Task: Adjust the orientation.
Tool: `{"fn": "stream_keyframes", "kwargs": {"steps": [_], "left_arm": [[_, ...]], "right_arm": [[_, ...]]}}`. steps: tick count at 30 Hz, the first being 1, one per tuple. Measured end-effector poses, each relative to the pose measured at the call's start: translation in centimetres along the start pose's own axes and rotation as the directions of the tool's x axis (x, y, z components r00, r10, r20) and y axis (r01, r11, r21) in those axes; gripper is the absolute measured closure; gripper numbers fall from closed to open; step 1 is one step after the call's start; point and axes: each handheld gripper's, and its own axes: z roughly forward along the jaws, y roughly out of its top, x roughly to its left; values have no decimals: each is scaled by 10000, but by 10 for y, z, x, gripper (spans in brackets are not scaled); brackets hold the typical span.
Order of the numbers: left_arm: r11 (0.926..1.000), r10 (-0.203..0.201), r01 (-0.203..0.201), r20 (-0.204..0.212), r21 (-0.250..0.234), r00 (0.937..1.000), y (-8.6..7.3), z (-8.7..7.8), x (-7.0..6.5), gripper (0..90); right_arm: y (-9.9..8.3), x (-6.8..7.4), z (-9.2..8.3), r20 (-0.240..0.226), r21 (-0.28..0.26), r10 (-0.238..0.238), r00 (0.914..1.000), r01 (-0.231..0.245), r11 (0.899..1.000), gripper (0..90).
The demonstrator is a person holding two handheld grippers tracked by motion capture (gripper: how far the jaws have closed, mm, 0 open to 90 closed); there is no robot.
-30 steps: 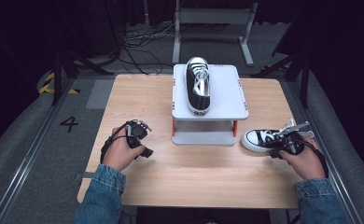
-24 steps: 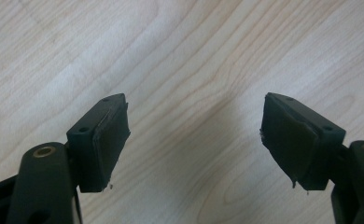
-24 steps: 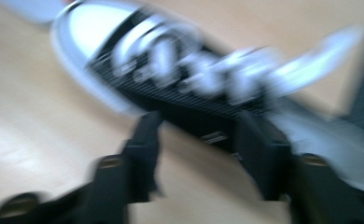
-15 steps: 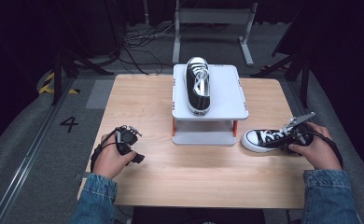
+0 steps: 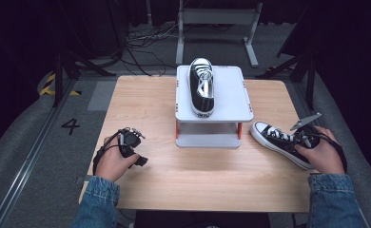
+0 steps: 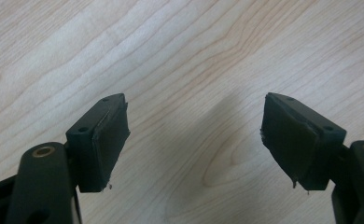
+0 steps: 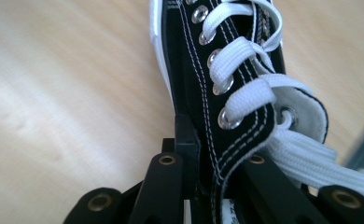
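- The right tongs [image 7: 203, 154], having just been closing, clamped the sneaker's [image 5: 279, 141] collar.
- The left tongs [image 6: 194, 140] stood apart over the bare counter [image 5: 212, 175].

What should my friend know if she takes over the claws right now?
Right claw: its jaws have just been closing and are shut on the canvas side of the black-and-white lace-up sneaker at the table's right edge.
Left claw: open, nothing between its jaws, above the bare light wooden table.
Second black-and-white sneaker: already on top of the white two-level stand.
Left to do, probably: lift the held sneaker and set it on the stand beside its partner.
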Motion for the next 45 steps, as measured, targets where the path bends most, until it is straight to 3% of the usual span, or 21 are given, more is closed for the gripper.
{"fn": "stream_keyframes", "kwargs": {"steps": [2, 4, 7, 8, 11, 13, 16, 20, 24, 28, 29, 30, 31, 32, 33, 36, 39, 41, 42, 44, 45], "left_arm": [[10000, 59, -59, -5, 22, 10000, 2, 1, 0, 240], [9999, 115, -115, -3, 81, 9999, 2, 1, -1, 240], [9998, 217, -217, 37, 49, 9998, 4, 1, -2, 240], [9998, 204, -203, 58, -5, 9998, 4, 0, -2, 240], [9999, 168, -168, 28, -38, 9999, 6, -1, -2, 240], [9996, 282, -281, 55, -66, 9996, 8, 0, -2, 240], [9991, 411, -411, 74, -89, 9991, 12, 0, -3, 240], [9988, 487, -485, 138, -94, 9987, 18, 1, -5, 240], [9983, 575, -575, 168, -33, 9982, 21, 3, -6, 240], [9980, 635, -636, 172, 61, 9978, 24, 5, -6, 239], [9974, 722, -723, 222, 60, 9971, 26, 6, -7, 239], [9971, 760, -762, 167, 87, 9970, 27, 7, -8, 239], [9967, 796, -800, 291, 108, 9964, 28, 8, -8, 238], [9967, 802, -806, 294, 121, 9963, 28, 9, -8, 238], [9967, 802, -806, 294, 121, 9963, 28, 9, -8, 238], [9970, 765, -768, 307, 102, 9966, 29, 9, -8, 238], [9968, 785, -790, 396, 96, 9961, 31, 10, -9, 238], [9958, 915, -917, 358, 55, 9952, 32, 9, -10, 238], [9960, 889, -892, 402, 54, 9952, 32, 9, -10, 238], [9956, 931, -932, 363, 25, 9950, 33, 8, -9, 238], [9956, 935, -938, 370, 46, 9949, 33, 8, -9, 238]], "right_arm": [[5, 5, 2, 775, 45, 522, 9956, -527, 9986, 830], [10, 11, 9, 1108, -68, 1144, 9872, -1143, 9934, 810], [18, 23, 18, 1003, 307, 1326, 9861, -1363, 9902, 750], [19, 27, 19, 830, 203, 1393, 9868, -1415, 9897, 697], [19, 33, 12, -301, -358, 1794, 9833, -1804, 9829, 554], [17, 37, -1, -486, -794, 1687, 9845, -1722, 9819, 517], [11, 38, -22, 39, -1209, 1407, 9900, -1392, 9828, 498], [-3, 28, -37, 468, -1842, 1636, 9854, -1524, 9710, 471], [-16, 15, -26, 811, -1265, 2091, 9745, -1981, 9720, 445], [-15, 14, -10, 433, -1318, 2218, 9741, -2145, 9678, 442], [-13, 13, 2, 369, -1232, 2153, 9759, -2093, 9701, 452], [-13, 12, 5, 420, -1072, 2128, 9762, -2073, 9724, 504], [-14, 11, 7, 535, -883, 2013, 9781, -1962, 9766, 620], [-16, 11, 7, 264, -818, 2252, 9740, -2224, 9715, 742], [-17, 12, 5, 96, -895, 2456, 9693, -2438, 9657, 801], [-16, 19, -4, 381, -781, 2374, 9707, -2340, 9691, 845], [-14, 28, -10, -469, -572, 2365, 9705, -2390, 9693, 838], [-16, 34, -12, -572, -147, 2394, 9692, -2405, 9705, 826], [-17, 37, -13, -677, 151, 2595, 9634, -2590, 9658, 810], [-18, 41, -17, -933, 133, 2844, 9542, -2844, 9586, 750], [-17, 41, -21, -993, 52, 2667, 9587, -2675, 9636, 651]]}}
